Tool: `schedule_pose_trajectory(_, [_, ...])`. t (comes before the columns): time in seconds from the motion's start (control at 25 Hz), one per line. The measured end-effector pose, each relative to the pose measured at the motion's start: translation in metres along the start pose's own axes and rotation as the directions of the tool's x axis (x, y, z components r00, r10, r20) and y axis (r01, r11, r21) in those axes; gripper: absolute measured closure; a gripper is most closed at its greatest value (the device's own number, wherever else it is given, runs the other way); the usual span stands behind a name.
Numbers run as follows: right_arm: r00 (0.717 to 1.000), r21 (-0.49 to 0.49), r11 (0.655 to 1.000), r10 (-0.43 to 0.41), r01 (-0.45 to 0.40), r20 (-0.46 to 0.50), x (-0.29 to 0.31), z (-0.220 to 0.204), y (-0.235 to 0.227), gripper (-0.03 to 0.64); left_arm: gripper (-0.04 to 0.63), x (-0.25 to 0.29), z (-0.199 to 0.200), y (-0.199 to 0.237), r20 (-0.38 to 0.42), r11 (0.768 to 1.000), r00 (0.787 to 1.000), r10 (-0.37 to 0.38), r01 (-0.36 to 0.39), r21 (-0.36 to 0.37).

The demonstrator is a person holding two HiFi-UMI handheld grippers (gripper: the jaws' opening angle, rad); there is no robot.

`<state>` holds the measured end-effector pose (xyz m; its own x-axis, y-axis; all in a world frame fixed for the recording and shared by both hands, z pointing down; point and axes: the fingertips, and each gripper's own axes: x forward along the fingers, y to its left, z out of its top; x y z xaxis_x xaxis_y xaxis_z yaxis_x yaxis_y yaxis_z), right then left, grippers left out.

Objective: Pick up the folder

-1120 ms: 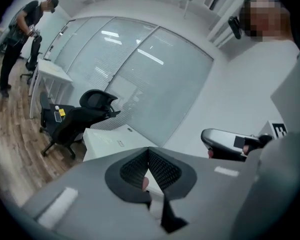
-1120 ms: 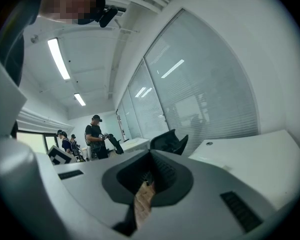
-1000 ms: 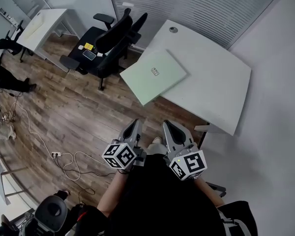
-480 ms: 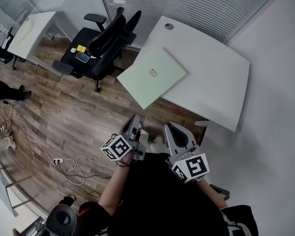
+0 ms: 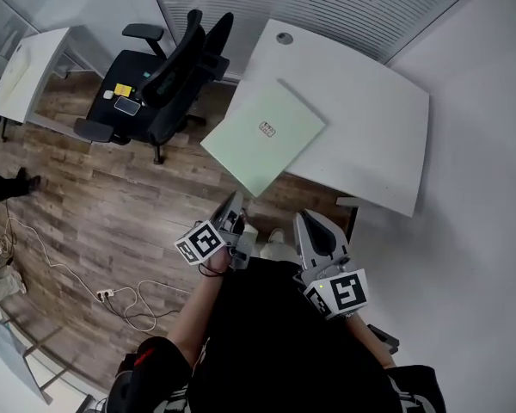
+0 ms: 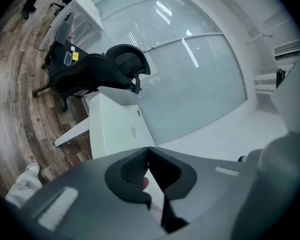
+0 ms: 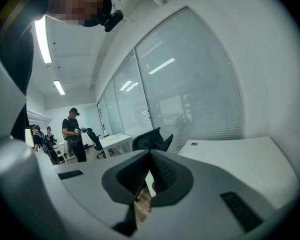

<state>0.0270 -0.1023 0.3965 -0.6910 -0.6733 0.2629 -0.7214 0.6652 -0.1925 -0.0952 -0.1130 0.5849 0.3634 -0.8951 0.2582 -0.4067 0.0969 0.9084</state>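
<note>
The pale green folder (image 5: pixel 263 134) lies flat on the white table (image 5: pixel 370 144), and its near corner hangs over the table's edge above the wood floor. Both grippers are held close to the person's body, short of that corner and apart from it. My left gripper (image 5: pixel 233 206) is shut with nothing in it, its marker cube rolled to the left. My right gripper (image 5: pixel 307 223) is also shut and empty. In the left gripper view the folder (image 6: pixel 110 129) with its small label shows just past the closed jaws (image 6: pixel 148 150). The right gripper view looks over its closed jaws (image 7: pixel 150 153) along the table (image 7: pixel 235 156).
A black office chair (image 5: pixel 168 71) with small items on its seat stands left of the table. A second white desk (image 5: pixel 21 67) is at the far left. Cables and a power strip (image 5: pixel 107 295) lie on the floor. A wall runs along the right. People stand far off (image 7: pixel 72 134).
The left gripper has dropped lower and rolled, so its cube now faces left. Both grippers have come slightly nearer the table. The folder has not moved.
</note>
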Motion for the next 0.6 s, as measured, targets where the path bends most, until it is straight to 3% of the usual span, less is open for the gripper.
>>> schedule_pose_trajectory(0.4, [0.992,0.025,0.992,-0.120,0.120,-0.033,0.021,-0.004,0.005,0.615,0.591,0.025,0.006,0.042,-0.134,1.000,0.991,0.015,-0.017,-0.014])
schedule_pose_trajectory(0.6, [0.986,0.050,0.985,-0.166,0.167,-0.031,0.027,-0.009,0.011,0.615,0.589,0.034,-0.002,0.058,-0.237,0.999,0.971,-0.024,0.016,-0.036])
